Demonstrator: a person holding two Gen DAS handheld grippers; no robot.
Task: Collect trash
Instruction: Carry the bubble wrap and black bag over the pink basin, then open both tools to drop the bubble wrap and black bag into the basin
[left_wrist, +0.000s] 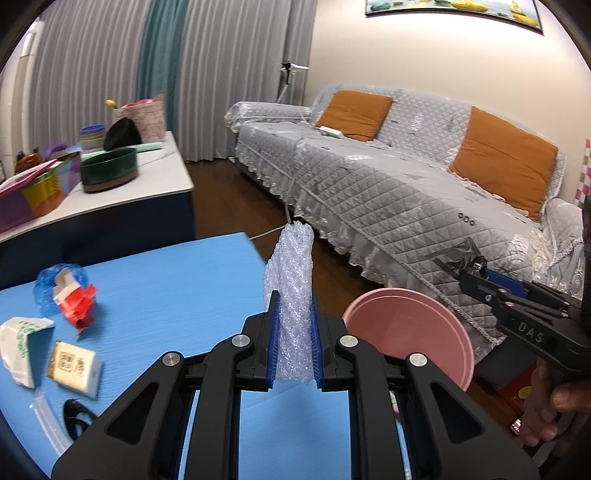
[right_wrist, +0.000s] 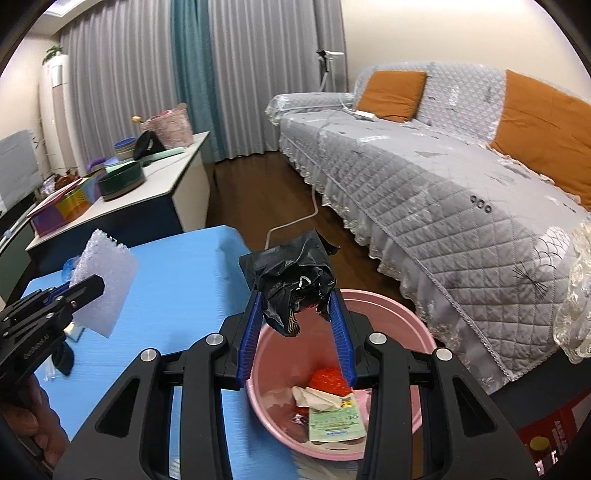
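Note:
My left gripper (left_wrist: 294, 310) is shut on a rolled piece of clear bubble wrap (left_wrist: 293, 280), held upright near the blue table's (left_wrist: 166, 280) right edge. The same bubble wrap (right_wrist: 105, 284) and left gripper (right_wrist: 79, 291) show at the left of the right wrist view. My right gripper (right_wrist: 295, 299) is shut on a crumpled black plastic bag (right_wrist: 291, 280), held over the pink bin (right_wrist: 406, 328), which holds red and paper scraps. From the left wrist the pink bin (left_wrist: 406, 328) sits beside the table, with the right gripper (left_wrist: 469, 267) above it.
On the blue table lie a red and white torn carton (left_wrist: 75, 299), a blue wrapper (left_wrist: 48, 284), a white paper packet (left_wrist: 22, 343), a small QR-code box (left_wrist: 75, 363) and a black clip (left_wrist: 75, 413). A grey sofa (left_wrist: 406, 192) stands right; a cluttered white cabinet (left_wrist: 122, 192) behind.

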